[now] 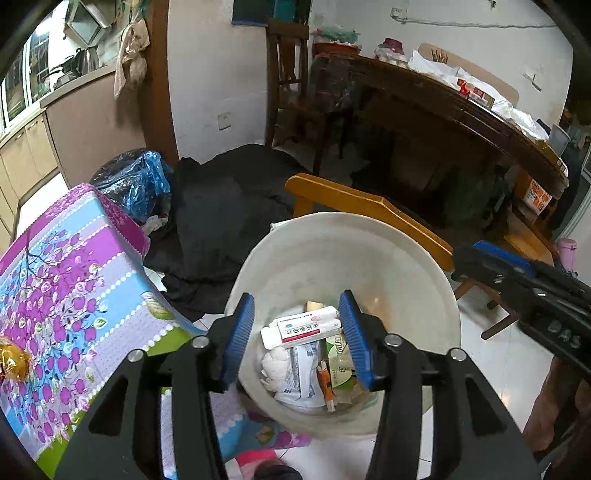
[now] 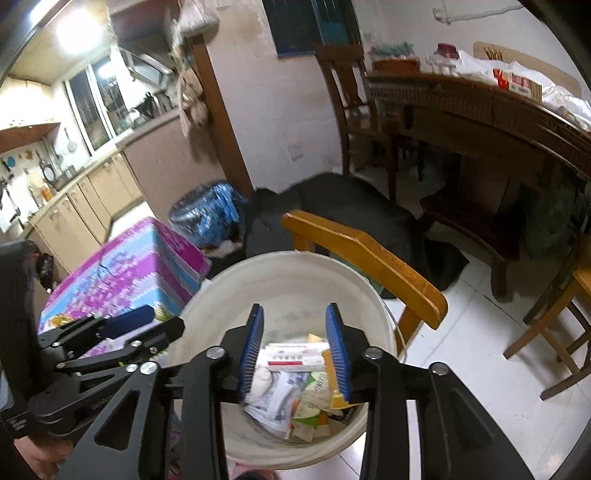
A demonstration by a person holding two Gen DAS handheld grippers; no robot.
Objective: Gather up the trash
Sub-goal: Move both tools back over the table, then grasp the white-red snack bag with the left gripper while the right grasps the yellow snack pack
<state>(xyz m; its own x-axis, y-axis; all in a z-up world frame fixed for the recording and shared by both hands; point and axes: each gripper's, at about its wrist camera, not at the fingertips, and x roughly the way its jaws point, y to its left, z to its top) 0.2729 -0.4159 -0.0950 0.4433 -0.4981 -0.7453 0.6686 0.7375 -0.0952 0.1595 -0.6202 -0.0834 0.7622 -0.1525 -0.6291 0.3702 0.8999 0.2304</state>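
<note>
Room is tight: my left gripper and right gripper, both spread and empty, hang inside the round white plastic bucket's rim, above the trash.

I see even indoor light in both views. In the right wrist view, a ceiling lamp glares white, far left of the dark table; deep shadow lies beneath that table. Fisheye edges bend and darken; far details blur slightly.
</note>
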